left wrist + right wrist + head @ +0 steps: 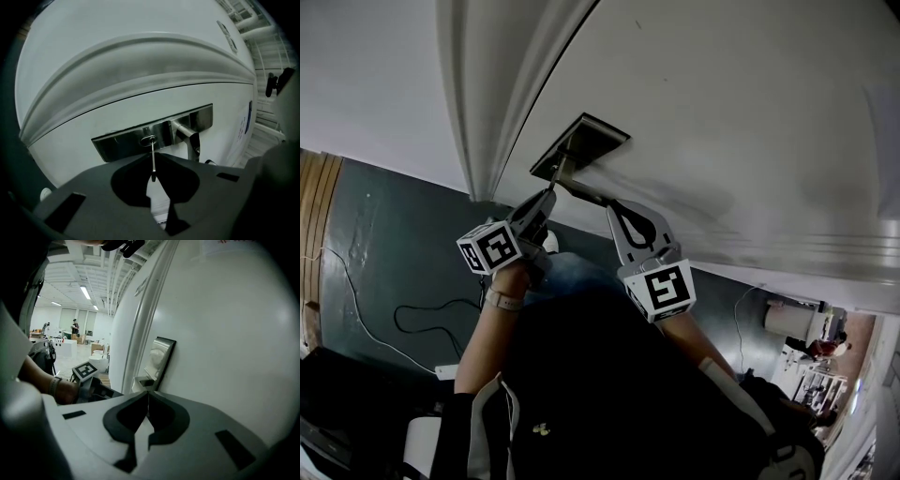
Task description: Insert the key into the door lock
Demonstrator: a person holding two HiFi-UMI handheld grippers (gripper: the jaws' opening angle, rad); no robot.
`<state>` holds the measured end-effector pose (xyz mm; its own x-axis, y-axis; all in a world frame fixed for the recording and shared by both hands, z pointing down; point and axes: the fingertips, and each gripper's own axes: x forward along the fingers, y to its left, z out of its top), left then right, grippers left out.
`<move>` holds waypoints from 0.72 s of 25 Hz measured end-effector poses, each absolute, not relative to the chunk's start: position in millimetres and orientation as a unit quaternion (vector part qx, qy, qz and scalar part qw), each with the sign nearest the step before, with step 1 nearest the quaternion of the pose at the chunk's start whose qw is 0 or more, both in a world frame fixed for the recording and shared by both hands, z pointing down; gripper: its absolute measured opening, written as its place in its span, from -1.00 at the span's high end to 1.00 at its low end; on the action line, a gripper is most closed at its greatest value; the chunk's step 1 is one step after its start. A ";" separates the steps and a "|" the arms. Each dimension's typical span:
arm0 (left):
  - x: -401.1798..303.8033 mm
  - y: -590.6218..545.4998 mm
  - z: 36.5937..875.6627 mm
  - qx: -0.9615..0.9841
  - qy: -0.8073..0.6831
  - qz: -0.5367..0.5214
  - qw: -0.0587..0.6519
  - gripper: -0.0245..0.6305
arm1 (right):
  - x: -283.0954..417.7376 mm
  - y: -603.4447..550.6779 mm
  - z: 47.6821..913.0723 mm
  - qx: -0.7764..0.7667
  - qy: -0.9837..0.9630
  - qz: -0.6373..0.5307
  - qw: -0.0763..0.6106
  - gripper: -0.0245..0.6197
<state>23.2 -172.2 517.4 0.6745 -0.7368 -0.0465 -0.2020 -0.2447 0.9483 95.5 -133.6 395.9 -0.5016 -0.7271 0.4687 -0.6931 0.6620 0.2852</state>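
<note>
A steel lock plate (584,141) (119,144) is set in a white door (722,122). My left gripper (550,194) (153,161) is shut on a thin metal key (560,172) (153,147). The key's tip sits in the keyhole (148,139). A lever handle (586,193) (188,134) sticks out of the plate to the right of the keyhole. My right gripper (612,205) (147,393) is shut, and its tips lie at the handle's end (145,380) with nothing seen between them. The lock plate (162,357) stands just beyond those tips.
The door frame moulding (483,112) runs left of the lock. Below lies dark floor (384,253) with cables (417,314). A person's forearm with a wristband (502,300) holds the left gripper. A bright room with desks (70,341) and a distant person shows past the door.
</note>
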 end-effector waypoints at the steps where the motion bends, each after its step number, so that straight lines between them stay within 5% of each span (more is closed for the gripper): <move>1: 22.6 -172.7 516.9 0.745 -0.314 -0.257 0.529 0.84 | 95.7 -133.5 396.0 0.410 -0.866 -0.030 0.284 0.87; 18: 23.5 -172.4 508.5 0.719 -0.314 -0.281 0.553 0.84 | 97.6 -130.4 397.1 0.416 -0.864 -0.022 0.282 0.87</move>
